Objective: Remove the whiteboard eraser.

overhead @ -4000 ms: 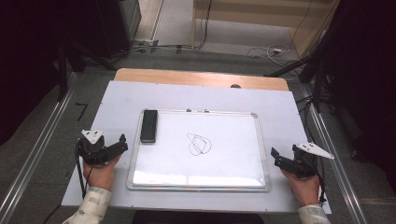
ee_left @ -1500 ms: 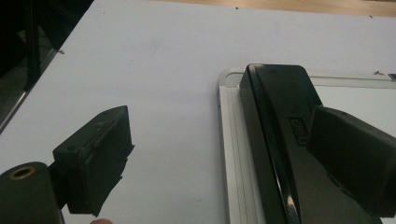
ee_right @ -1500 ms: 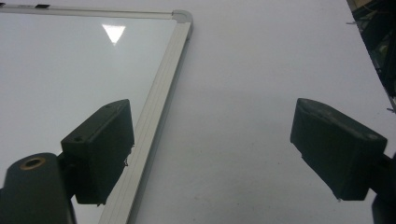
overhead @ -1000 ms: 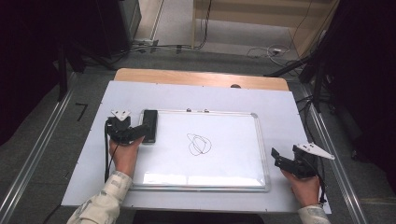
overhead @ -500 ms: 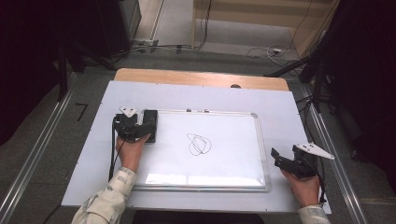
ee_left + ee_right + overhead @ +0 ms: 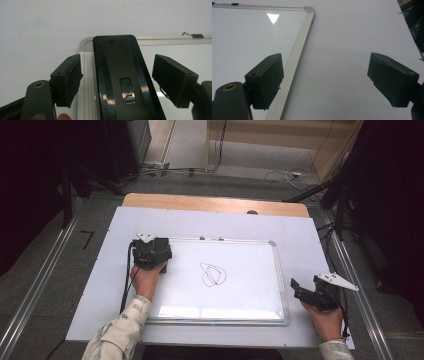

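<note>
1. The left claw [image 6: 152,254] is over the black eraser [image 6: 125,80], which lies on the whiteboard's [image 6: 250,317] far left corner, at about 10 o'clock from the scribble [image 6: 213,274].
2. In the left gripper view its jaws straddle the eraser, one each side, with gaps showing: they have just been closing but do not yet press on it. I judge the step to be grasping the eraser.
3. The next move probably calls for closing fully on the eraser's long sides, lifting it, then carrying it toward 4 o'clock to the scribble.
4. The right claw [image 6: 306,292] rests on the bench [image 6: 300,227] at 3 o'clock from the board, jaws wide, holding nothing.
5. Four seconds ago the left claw sat off the board's left edge; the right one has not shifted.
</note>
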{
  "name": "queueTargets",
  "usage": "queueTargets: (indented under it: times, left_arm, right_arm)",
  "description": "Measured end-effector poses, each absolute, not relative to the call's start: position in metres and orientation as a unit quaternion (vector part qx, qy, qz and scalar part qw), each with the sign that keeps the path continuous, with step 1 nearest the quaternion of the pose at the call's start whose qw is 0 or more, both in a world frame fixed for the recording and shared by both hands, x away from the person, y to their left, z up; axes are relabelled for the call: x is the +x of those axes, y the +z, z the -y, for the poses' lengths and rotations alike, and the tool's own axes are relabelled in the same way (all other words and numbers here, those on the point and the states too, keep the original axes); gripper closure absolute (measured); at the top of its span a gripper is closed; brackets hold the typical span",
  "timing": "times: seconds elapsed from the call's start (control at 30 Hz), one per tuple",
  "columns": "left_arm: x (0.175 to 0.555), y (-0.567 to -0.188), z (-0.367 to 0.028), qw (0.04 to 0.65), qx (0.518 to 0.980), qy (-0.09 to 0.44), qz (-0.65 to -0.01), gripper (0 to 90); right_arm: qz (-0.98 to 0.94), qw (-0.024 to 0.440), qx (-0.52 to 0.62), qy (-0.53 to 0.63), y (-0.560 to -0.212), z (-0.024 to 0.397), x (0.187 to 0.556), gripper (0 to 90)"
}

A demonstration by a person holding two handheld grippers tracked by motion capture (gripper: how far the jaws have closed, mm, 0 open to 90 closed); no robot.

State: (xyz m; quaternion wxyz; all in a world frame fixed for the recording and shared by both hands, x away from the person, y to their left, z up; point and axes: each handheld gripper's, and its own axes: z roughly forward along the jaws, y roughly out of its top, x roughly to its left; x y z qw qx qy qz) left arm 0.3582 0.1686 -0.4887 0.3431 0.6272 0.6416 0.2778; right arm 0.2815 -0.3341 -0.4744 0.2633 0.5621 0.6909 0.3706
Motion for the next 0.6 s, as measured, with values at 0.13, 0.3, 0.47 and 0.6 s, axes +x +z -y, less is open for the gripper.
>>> queueTargets:
  times: [0.13, 0.3, 0.47, 0.6]
  left_arm:
    - [0.3619, -0.4909, -0.1655, 0.334, 0.626, 0.277, -0.648, 25.1]
    - [0.3644, -0.4913, -0.163, 0.326, 0.628, 0.281, -0.648, 26.8]
    - [0.3656, -0.4924, -0.1607, 0.318, 0.628, 0.287, -0.65, 29.0]
    - [0.3658, -0.4939, -0.1586, 0.315, 0.629, 0.286, -0.651, 28.8]
  right_arm:
    - [-0.691, 0.263, 0.562, 0.37, -0.4746, 0.334, 0.2817, 12.2]
    - [-0.691, 0.263, 0.563, 0.37, -0.4747, 0.3343, 0.2818, 12.3]
    - [-0.691, 0.264, 0.562, 0.369, -0.4747, 0.334, 0.2817, 12.3]
    - [-0.691, 0.265, 0.562, 0.369, -0.4746, 0.3342, 0.2815, 12.3]
